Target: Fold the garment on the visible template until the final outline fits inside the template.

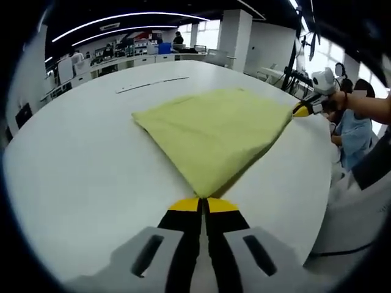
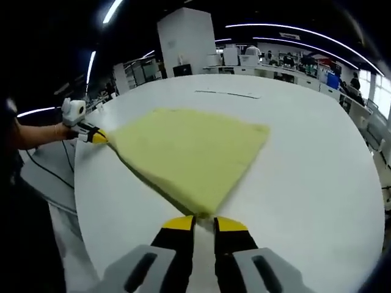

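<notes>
Now both tongs grip a corner of the yellow garment (image 1: 211, 137): left tongs (image 1: 202, 202) closed on one corner, right tongs (image 2: 204, 220) closed on the other. It lies mid-counter (image 1: 79, 177), already folded to a blunt wedge, smooth and doubled. Judging by this, a fold is under way; next, carry both corners across evenly. A faint line (image 1: 153, 83) near the far edge may be the template.
</notes>
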Demonstrator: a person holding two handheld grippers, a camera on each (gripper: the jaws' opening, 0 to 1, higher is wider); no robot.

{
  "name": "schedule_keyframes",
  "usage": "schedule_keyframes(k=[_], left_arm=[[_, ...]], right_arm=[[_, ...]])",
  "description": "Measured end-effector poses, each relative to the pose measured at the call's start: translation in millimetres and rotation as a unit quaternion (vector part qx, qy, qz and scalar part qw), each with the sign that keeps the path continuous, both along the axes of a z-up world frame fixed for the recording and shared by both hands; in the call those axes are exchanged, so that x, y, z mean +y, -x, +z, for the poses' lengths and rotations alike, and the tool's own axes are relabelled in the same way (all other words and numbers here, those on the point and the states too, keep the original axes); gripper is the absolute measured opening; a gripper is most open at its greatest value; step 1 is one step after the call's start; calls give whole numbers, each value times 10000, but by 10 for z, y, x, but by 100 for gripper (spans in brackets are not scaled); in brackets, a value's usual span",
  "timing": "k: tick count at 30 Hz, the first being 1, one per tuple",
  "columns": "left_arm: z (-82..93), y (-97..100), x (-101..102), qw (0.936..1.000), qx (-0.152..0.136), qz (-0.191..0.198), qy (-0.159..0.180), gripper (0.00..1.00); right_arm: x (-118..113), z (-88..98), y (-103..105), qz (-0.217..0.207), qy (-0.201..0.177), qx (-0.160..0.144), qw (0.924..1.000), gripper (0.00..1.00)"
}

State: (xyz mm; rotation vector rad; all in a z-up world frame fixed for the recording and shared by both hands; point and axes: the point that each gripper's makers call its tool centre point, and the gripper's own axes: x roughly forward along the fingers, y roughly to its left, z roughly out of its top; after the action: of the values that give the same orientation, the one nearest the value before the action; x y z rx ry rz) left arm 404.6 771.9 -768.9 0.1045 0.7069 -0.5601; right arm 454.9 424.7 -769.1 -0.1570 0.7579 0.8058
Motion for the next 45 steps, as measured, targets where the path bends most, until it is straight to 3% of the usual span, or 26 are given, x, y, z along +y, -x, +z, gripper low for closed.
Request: schedule_keyframes(k=[7,13,17,21,28,45], left_arm=[[1,-6,7,10000,25,31,21,0],[12,-8,20,10000,11,12,-31,0],[20,-8,17,9999,-2,-63,-80,0],[11,-2,24,9999,16,-62,-100,0],[24,47,45,9999,-4,-67,-124,0],[-26,217,15,9998,137,107,30,0]], right_arm=[[46,-36,15,195,66,38,9998,0],[-76,23,25,309,363,-87,9988,0],[-72,146,19,402,334,-206,9984,0],[-58,89,68,560,510,-168,9970,0],[-74,-17,153,522,519,-26,9973,0],[-122,-31,315,212,314,162,9992,0]])
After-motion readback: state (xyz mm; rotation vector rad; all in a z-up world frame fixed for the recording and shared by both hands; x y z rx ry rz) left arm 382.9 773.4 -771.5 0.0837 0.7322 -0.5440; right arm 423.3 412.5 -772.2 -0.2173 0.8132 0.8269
